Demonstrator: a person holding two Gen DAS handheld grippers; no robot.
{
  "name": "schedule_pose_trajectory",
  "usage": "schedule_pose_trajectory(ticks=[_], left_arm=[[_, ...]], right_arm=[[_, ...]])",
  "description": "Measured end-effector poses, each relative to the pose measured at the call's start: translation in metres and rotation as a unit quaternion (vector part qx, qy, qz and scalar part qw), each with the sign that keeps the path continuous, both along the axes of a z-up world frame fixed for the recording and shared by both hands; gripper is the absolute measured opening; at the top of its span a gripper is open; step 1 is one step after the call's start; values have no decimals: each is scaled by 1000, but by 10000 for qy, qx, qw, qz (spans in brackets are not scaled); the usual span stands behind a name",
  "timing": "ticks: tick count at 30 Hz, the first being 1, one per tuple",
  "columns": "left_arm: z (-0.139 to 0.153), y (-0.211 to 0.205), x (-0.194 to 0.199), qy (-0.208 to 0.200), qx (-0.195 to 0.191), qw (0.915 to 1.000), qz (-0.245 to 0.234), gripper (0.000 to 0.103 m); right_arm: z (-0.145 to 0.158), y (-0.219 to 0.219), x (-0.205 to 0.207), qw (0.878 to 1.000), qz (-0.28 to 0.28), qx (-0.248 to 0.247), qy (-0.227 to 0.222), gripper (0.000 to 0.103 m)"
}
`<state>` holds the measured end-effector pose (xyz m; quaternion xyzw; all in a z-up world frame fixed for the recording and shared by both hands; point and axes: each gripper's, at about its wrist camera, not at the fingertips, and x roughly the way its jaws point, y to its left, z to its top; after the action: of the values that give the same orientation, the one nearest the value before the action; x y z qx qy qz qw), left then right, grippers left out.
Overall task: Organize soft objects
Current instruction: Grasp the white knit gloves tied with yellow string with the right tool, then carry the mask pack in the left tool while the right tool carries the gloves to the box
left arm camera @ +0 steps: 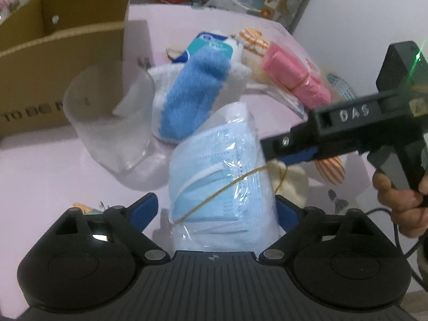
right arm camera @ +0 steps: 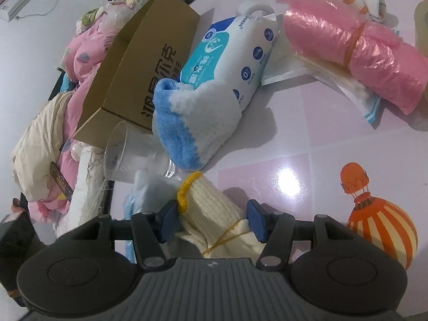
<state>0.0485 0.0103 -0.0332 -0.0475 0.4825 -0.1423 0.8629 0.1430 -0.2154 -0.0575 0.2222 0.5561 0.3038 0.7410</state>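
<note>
My left gripper [left arm camera: 216, 208] is shut on a plastic-wrapped pack of blue face masks [left arm camera: 219, 165] bound with a rubber band, held above the pink table. My right gripper [right arm camera: 211, 219] is shut on a bundle of cream knit gloves [right arm camera: 214, 214] with a yellow cuff; from the left wrist view the right gripper [left arm camera: 289, 149] shows at the right, beside the masks. A blue and white fluffy sock [left arm camera: 192, 99] [right arm camera: 198, 123] lies ahead, with a wet wipes pack [right arm camera: 230, 53] and a pink plastic bag roll [left arm camera: 294, 80] [right arm camera: 353, 53] beyond.
An open cardboard box [left arm camera: 61, 53] [right arm camera: 139, 69] stands at the left of the table. A clear plastic cup [left arm camera: 112, 117] [right arm camera: 125, 152] lies on its side beside it. Orange striped socks [left arm camera: 251, 40] lie at the back. Bedding is heaped past the table edge [right arm camera: 53, 123].
</note>
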Motion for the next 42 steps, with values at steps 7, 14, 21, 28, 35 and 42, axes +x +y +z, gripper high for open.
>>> schedule_pose_trajectory(ticks=[7, 14, 21, 28, 35, 42], left_arm=[[-9, -8, 13, 236, 126, 9996, 41, 93], [-17, -3, 20, 464, -68, 9987, 207, 93], [-16, -2, 19, 434, -117, 9988, 211, 91], [-14, -2, 16, 341, -115, 9992, 172, 89], [-11, 2, 12, 266, -167, 9993, 202, 89], [-4, 3, 3, 87, -163, 9996, 211, 89]], right_arm=[[-2, 1, -4, 9999, 7, 25, -143, 41], [7, 5, -12, 9973, 228, -440, -545, 45], [18, 9, -20, 9878, 654, -1038, -960, 55], [16, 18, -20, 9835, 941, -1115, -1073, 46], [9, 4, -10, 9935, 690, -608, -674, 19], [6, -18, -13, 9981, 224, -222, -538, 11]])
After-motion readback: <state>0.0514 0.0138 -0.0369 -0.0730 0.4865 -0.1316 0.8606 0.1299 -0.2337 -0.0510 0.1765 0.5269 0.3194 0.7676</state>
